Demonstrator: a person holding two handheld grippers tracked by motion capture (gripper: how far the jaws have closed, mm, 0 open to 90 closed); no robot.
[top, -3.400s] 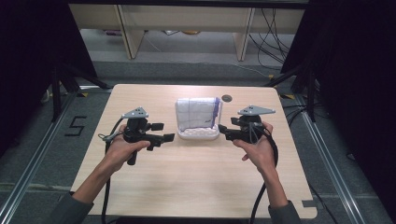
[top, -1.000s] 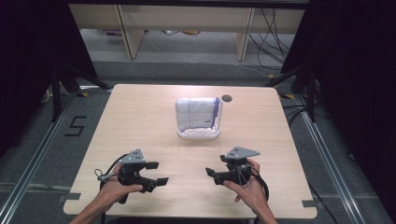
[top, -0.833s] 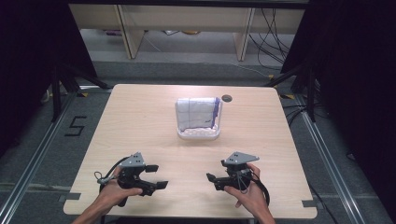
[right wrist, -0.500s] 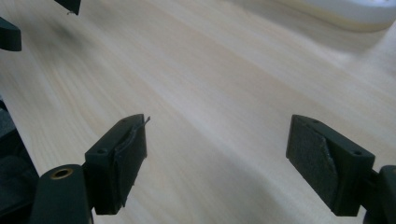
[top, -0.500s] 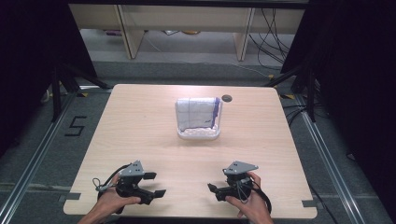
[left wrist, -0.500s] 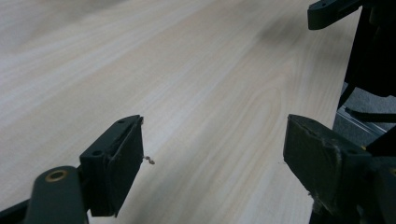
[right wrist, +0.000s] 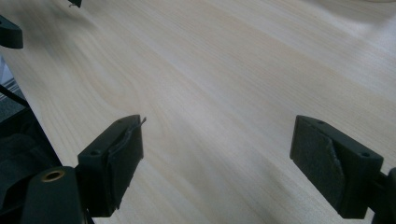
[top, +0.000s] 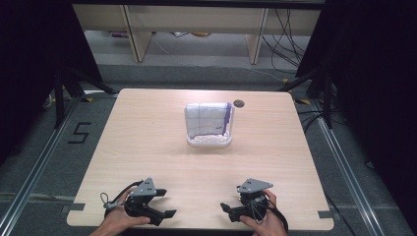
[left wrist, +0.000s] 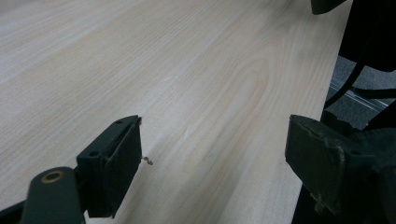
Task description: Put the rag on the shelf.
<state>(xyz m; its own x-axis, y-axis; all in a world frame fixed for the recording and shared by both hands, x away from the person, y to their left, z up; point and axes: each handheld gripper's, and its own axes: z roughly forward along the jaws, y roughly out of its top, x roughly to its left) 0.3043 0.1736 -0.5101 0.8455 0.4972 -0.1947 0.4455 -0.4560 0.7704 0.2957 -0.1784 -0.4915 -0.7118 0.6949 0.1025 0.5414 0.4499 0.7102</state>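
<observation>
Both hands have pulled back from the clear plastic box with the folded white cloth to the table's near edge. The left gripper and right gripper hold nothing, their claws wide apart, the right one's having just been opening. The cloth job looks finished.

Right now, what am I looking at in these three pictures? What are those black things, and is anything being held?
No robot here: a person holds a hand tool with two black jaws in each hand. The high view looks down on the table. The left gripper and the right gripper sit near its front edge, pointing towards each other. The other two pictures come from a camera riding on each gripper, looking along its jaws at bare wood. Both stand open and hold nothing. Farther back stands a clear tub with a white cloth that has purple lines in it.
</observation>
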